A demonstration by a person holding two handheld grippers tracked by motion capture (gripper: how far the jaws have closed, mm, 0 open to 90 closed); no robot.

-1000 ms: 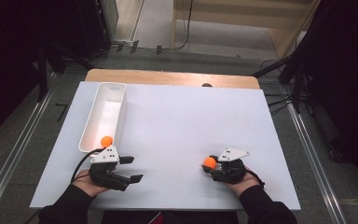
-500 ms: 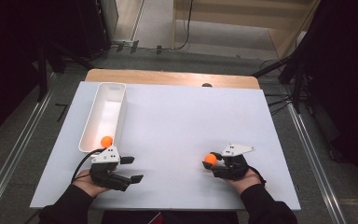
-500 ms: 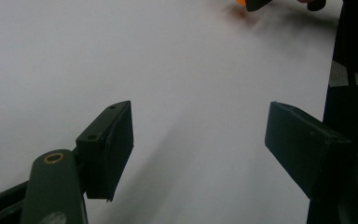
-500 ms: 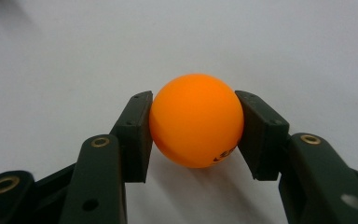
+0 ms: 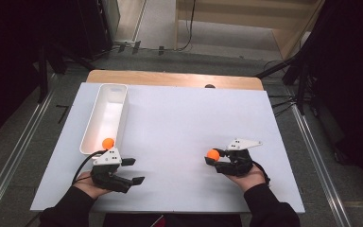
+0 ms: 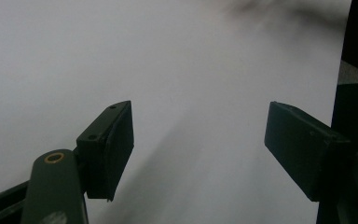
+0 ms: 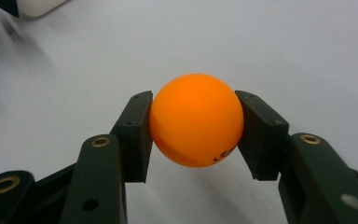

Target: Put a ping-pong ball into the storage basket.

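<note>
Right gripper (image 5: 216,157) clenched on orange ball (image 7: 196,119), ball pinched between both pads, just above white table (image 5: 184,123). Left gripper (image 5: 133,171) released, jaws apart over bare table, nothing between. Second orange ball (image 5: 108,143) sits in white tray (image 5: 118,90), just ahead of left gripper.
</note>
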